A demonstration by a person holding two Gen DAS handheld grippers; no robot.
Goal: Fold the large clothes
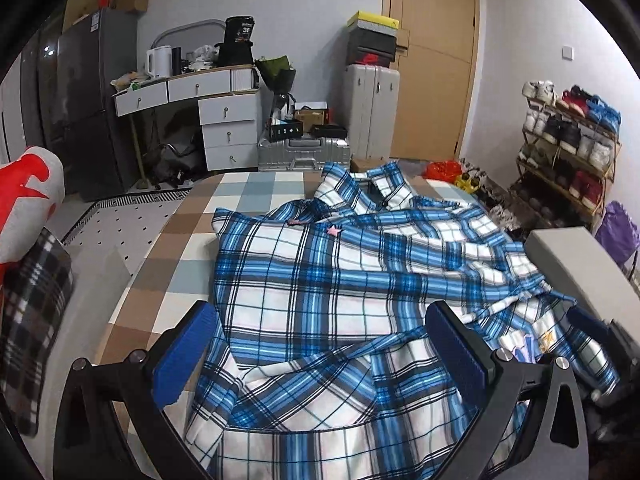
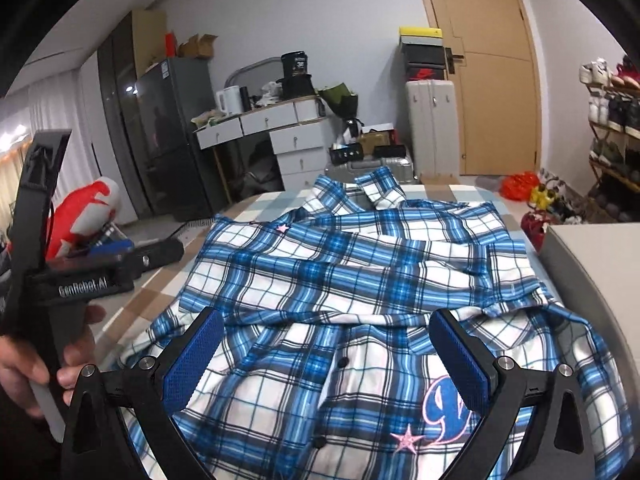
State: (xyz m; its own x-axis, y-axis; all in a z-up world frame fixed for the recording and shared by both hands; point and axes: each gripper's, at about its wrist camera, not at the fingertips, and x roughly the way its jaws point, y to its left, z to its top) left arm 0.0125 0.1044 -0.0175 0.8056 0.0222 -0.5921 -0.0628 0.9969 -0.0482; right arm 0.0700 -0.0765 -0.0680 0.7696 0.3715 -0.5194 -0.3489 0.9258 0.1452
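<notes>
A blue-and-white plaid shirt (image 1: 320, 280) lay rumpled across a bed covered in a brown, grey and white checked sheet (image 1: 168, 240), its collar (image 2: 372, 186) at the far end and its hem bunched nearest the cameras, so that its long axis ran straight away from both tools. The left gripper (image 1: 320, 356) hovered over the near hem with its jaws spread wide and nothing between them; the right gripper (image 2: 326, 360), equally released, hung above the buttoned front beside an embroidered logo (image 2: 444, 404). Both stood about equally near the fabric, which lay directly ahead and below. Across the room, a shoe rack (image 1: 568, 140) held rows of sneakers, and an upright suitcase (image 1: 372, 112) carried stacked shoe boxes (image 1: 374, 40); their contents could not be seen.
</notes>
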